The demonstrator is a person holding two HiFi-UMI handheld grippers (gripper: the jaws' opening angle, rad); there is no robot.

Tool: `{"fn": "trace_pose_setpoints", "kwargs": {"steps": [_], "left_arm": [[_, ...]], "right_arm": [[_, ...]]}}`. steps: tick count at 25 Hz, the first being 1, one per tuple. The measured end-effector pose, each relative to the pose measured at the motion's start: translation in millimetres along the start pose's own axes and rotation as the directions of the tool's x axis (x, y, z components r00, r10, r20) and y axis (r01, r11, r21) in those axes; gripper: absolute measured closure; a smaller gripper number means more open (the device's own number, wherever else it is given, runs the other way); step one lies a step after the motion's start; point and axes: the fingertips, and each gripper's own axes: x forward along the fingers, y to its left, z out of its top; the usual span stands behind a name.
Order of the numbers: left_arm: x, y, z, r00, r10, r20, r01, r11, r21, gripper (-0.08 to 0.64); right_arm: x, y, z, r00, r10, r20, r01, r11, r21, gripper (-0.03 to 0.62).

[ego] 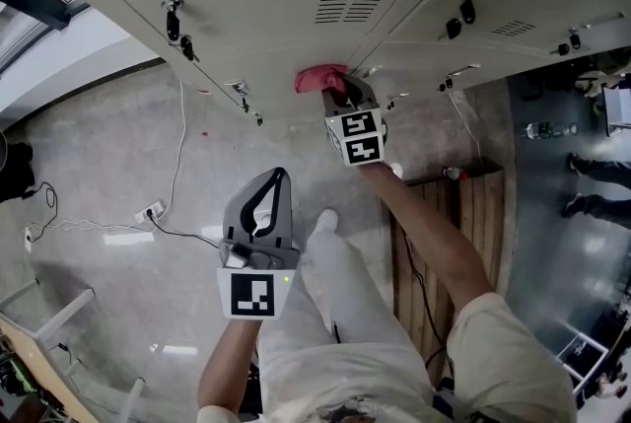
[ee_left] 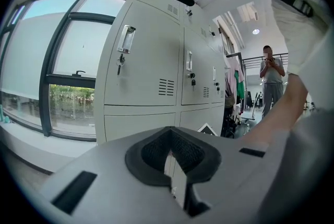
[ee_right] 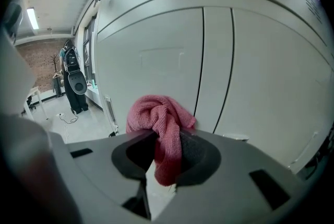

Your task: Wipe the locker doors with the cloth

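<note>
The right gripper [ego: 342, 94] pinches the soft-looking, light cloth [ee_right: 159, 119] mid-bunch against the locker door [ee_right: 156, 56]; the left gripper [ego: 279, 177] is closed, empty.

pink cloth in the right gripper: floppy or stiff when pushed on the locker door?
Probably floppy: the cloth bunches in soft folds and droops through the right gripper. Likely light, since the knit looks thin. It should squash flat against the locker door.

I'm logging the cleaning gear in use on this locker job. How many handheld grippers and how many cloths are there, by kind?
Grippers: 2 (left gripper, jaws together on nothing; right gripper, clamped on the cloth)
Cloths: 1 (pink cloth, pressed to the locker door)
Total: 3
</note>
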Motion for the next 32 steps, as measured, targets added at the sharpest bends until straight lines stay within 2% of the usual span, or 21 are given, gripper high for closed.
{"fn": "trace_pose_setpoints", "kwargs": {"steps": [4,7,17,24,32], "left_arm": [[-15.7,-1.1,18.7,1.000,0.003,-0.029,-0.003,1.000,-0.011,0.554],[-21.4,-6.1,32.6,1.000,-0.002,-0.019,0.003,1.000,0.004,0.554],[-40.8,-20.9,69.8,1.000,0.000,-0.007,0.000,1.000,0.014,0.554],[-52.8,-19.2,85.2,1.000,0.014,0.001,-0.014,1.000,0.009,0.554],[-60.0,-27.5,101.9,1.000,-0.003,0.020,0.002,1.000,0.020,0.555]], "right_arm": [[-15.8,1.2,24.4,1.000,0.014,0.006,-0.014,1.000,-0.003,0.500],[-19.3,2.3,38.0,1.000,0.026,0.001,-0.026,1.000,0.003,0.500],[-43.6,10.0,44.2,0.997,0.078,-0.022,-0.077,0.996,0.033,0.515],[-80.3,15.2,70.7,0.994,0.096,0.046,-0.099,0.992,0.074,0.523],[-158.1,26.1,113.5,0.980,0.122,0.160,-0.129,0.991,0.032,0.523]]}}
